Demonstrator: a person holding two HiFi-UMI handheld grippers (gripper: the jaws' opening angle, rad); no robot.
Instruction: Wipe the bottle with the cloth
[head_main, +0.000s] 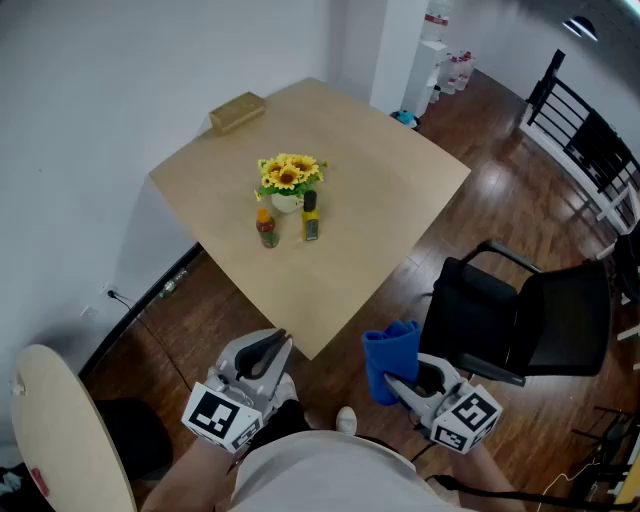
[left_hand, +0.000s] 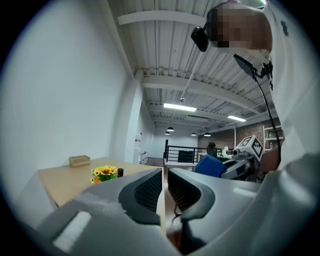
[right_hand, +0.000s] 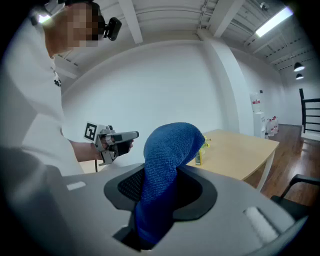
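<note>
Two small bottles stand on the wooden table (head_main: 380, 190) in front of a vase of sunflowers (head_main: 288, 178): one with an orange cap (head_main: 266, 229), one yellow with a dark cap (head_main: 310, 216). Both grippers hang off the table's near corner, well short of the bottles. My left gripper (head_main: 278, 343) (left_hand: 165, 175) is shut with nothing between its jaws. My right gripper (head_main: 397, 382) (right_hand: 161, 186) is shut on a blue cloth (head_main: 390, 352) (right_hand: 167, 155), which stands up out of the jaws. The right gripper view shows the yellow bottle (right_hand: 198, 157) far off behind the cloth.
A brown cardboard box (head_main: 237, 110) lies at the table's far corner by the white wall. A black office chair (head_main: 520, 320) stands on the wood floor to the right of the right gripper. A round pale board (head_main: 60, 430) sits at the lower left. Black railing (head_main: 590, 140) runs at the far right.
</note>
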